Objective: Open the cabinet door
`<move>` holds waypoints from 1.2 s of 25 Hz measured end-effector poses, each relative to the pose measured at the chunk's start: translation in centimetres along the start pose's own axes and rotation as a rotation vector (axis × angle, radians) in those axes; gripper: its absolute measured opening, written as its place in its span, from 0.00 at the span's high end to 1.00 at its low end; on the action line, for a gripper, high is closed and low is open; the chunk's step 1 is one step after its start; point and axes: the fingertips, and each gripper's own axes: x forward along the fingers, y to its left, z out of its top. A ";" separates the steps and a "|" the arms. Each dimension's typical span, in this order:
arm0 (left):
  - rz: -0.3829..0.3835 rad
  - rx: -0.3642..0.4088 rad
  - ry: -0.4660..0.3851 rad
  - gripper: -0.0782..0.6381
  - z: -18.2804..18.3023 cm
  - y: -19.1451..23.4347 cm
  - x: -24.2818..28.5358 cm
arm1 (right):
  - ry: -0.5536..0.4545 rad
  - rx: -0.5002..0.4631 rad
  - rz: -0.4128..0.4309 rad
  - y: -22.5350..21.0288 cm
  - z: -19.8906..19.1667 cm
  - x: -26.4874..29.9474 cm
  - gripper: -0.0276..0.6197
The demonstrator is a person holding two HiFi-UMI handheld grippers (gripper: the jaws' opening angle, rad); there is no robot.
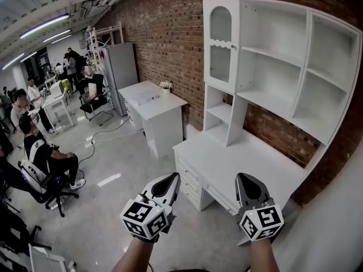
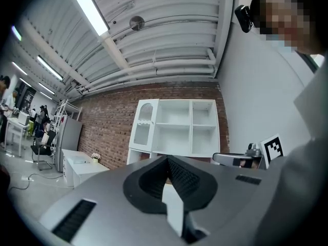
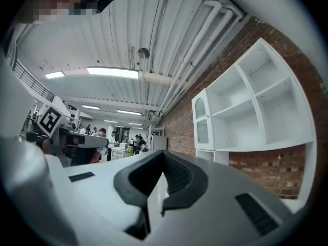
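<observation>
Head view shows print only as black-and-white square markers on the left marker cube (image 1: 146,219) and the right marker cube (image 1: 262,222); these are patterns, not words.

The white cabinet door (image 1: 220,44) is a tall, narrow panel with an arched glass pane above and a rectangular glass pane below, and a small white knob (image 1: 232,47) on its right edge. It is shut, flush with its frame. It sits at the upper left of the white open-shelf hutch (image 1: 295,67), which stands on the white counter with drawers (image 1: 238,163) against the red brick wall (image 1: 170,33).

The left claw (image 1: 170,178) and the right claw (image 1: 245,178) are held side by side low in the frame. Each is roughly level and points forward over the near edge of the counter, with 1 forearm behind each. Both are well apart from the door, which is above and beyond them.

In the left gripper view the 2 jaws are pressed together with nothing between them. The right gripper view shows the same, its black ribbed pads (image 3: 177,176) meeting at the tip.
</observation>
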 end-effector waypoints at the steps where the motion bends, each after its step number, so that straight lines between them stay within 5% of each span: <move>1: 0.008 0.001 -0.002 0.88 0.3 0.0 0.0 | -0.005 0.005 0.000 -0.2 0.1 -0.2 0.95; 30: 0.055 0.028 0.020 0.88 -1.6 0.7 3.2 | -0.005 0.038 0.027 -4.5 -1.3 1.0 0.95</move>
